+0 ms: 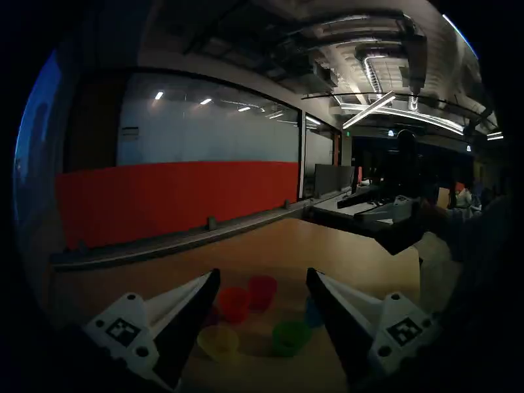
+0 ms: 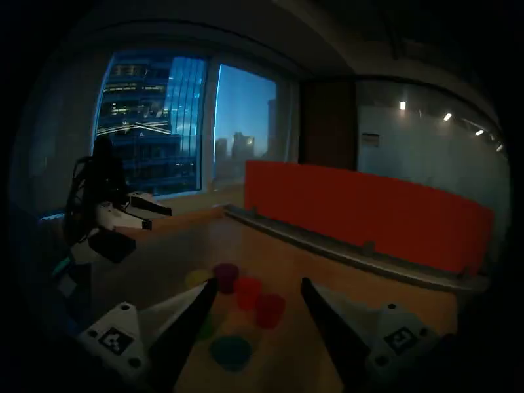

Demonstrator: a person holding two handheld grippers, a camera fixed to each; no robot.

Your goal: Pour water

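The left gripper (image 1: 262,272) and right gripper (image 2: 257,281) hold their jaws wide, empty. The small coloured plastic cups (image 1: 232,304) cluster just ahead, below both.

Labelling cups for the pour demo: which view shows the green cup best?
Left gripper view. The green cup sits whole on the table, rim and inside visible, nothing in front. The right gripper view gives just a dim green sliver, mostly hidden behind one finger of the right gripper.
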